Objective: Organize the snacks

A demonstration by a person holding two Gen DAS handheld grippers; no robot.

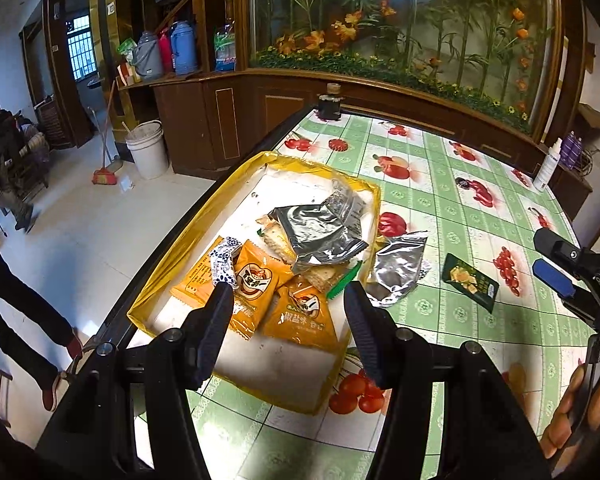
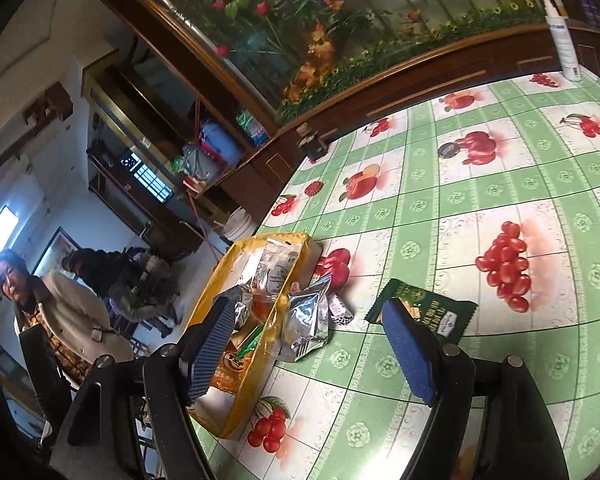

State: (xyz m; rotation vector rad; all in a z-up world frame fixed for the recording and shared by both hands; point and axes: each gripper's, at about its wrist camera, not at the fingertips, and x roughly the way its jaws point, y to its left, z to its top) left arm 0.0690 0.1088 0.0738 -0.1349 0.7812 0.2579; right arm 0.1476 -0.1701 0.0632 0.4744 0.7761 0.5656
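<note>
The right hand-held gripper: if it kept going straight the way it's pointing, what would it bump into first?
Probably the silver foil packet lying on the tablecloth just outside the yellow tray. It sits between the open fingers of the right hand-held gripper, a little left of centre. Depth is hard to judge, so it might skim past.

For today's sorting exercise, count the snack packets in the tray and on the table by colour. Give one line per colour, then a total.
Orange packets: 3
Silver foil packets: 2
Dark green packet: 1
Blue-and-white spotted packet: 1
Total: 7
</note>
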